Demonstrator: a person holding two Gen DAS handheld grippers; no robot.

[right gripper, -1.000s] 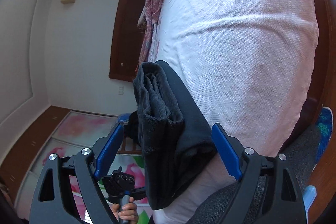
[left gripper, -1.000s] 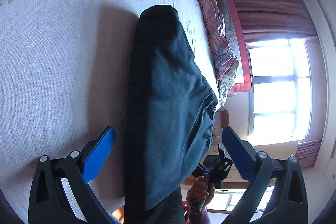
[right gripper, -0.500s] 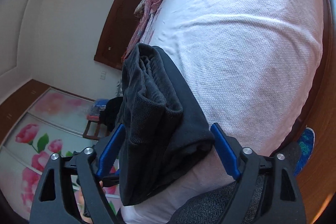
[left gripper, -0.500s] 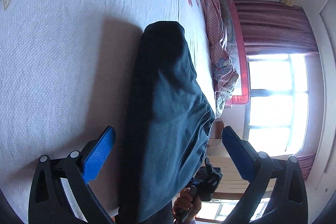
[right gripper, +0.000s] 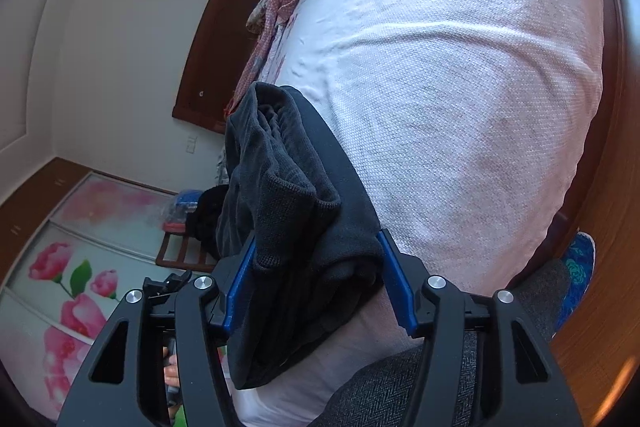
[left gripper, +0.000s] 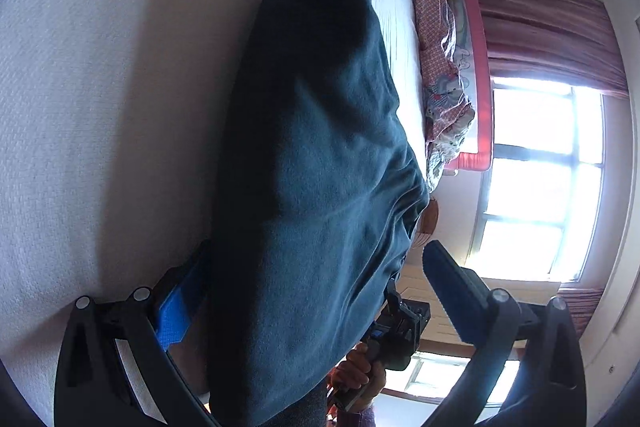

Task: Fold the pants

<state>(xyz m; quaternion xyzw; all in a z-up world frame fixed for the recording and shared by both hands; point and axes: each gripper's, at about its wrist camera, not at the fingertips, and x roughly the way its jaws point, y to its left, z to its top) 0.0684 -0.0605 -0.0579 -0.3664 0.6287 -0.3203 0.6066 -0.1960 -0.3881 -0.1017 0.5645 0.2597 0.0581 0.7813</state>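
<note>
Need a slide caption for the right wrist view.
Right gripper closing on the bunched end of dark pants at the edge of a white bed.

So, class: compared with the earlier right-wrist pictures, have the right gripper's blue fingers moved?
Yes. The right gripper is closing: its blue fingers have drawn in from their black frame onto the folded dark pants on the bed.

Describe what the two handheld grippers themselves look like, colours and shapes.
Both the left gripper and right gripper have black plastic linkage arms with triangular cutouts, round silver pivot bolts, and flat blue finger pads. No cables show.
</note>
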